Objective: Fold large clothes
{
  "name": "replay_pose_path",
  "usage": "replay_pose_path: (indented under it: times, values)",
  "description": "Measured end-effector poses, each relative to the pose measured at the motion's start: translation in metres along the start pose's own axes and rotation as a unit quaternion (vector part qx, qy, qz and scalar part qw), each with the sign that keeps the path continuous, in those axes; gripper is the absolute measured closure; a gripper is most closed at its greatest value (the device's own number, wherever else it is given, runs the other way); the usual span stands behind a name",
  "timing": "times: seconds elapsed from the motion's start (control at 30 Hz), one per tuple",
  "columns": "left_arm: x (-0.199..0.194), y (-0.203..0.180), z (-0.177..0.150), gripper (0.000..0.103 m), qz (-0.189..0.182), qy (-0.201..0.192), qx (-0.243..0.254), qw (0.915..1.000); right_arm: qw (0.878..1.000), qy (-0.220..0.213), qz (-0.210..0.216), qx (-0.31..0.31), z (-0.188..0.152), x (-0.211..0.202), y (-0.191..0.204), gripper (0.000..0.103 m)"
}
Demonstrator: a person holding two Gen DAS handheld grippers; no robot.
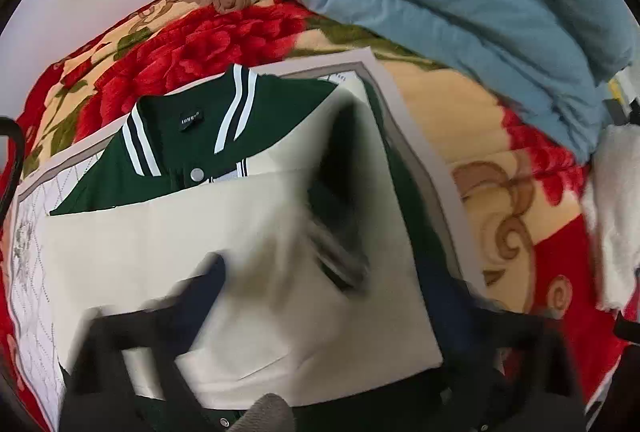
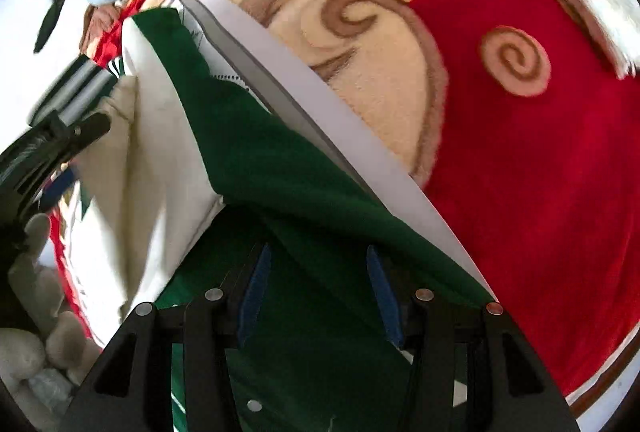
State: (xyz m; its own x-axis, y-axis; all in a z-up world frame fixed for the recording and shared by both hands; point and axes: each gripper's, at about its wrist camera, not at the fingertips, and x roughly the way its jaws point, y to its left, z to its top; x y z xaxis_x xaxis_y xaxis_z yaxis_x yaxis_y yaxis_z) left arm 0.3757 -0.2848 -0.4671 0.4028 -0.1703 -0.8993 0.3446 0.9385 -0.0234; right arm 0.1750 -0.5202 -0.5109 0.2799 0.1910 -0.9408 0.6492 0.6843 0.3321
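- A bed [image 1: 460, 120] with a red floral blanket carried a pale quilted mat.
- On the mat lay the green-and-cream jacket [image 1: 168, 136], cream sleeves folded across; body fold seemingly remained.
- Left tongs [image 1: 352, 296] gaped empty.
- Right tongs [image 2: 316, 292] straddled green cloth, half-open, not pinching.

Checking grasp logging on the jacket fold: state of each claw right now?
Left claw: open, blurred, nothing gripped, over the cream sleeve.
Right claw: open, pads apart over the green jacket fabric, not pinching it.
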Motion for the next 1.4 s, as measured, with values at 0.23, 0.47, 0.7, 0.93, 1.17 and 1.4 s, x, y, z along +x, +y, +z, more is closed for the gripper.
replay_pose_path:
  times: [0.23, 0.47, 0.7, 0.93, 1.17, 1.4]
  values:
    - [-0.025, 0.055, -0.010, 0.001, 0.062, -0.001, -0.067, 0.9958, 0.999, -0.031, -0.010, -0.039, 0.001, -0.034, 0.011, 0.038]
    - [-0.033, 0.156, -0.106, 0.001, 0.267, 0.053, -0.115, 0.9554, 0.983, 0.006, -0.086, -0.165, 0.015, 0.005, 0.054, 0.038]
    - [-0.005, 0.263, -0.167, 0.002, 0.318, 0.141, -0.195, 0.9168, 0.951, 0.006, -0.173, -0.256, 0.007, 0.043, 0.083, 0.038]
    - [0.035, 0.299, -0.163, 0.088, 0.216, 0.134, -0.206, 0.9448, 0.948, -0.005, -0.207, -0.242, 0.001, 0.063, 0.094, 0.039]
    - [0.015, 0.306, -0.173, 0.097, 0.208, 0.087, -0.206, 0.9522, 0.959, 0.005, -0.191, -0.209, 0.000, 0.061, 0.102, 0.074]
    - [-0.029, 0.356, -0.192, 0.097, 0.216, 0.080, -0.226, 0.9465, 0.971, 0.022, -0.117, -0.210, -0.037, 0.046, 0.141, 0.093]
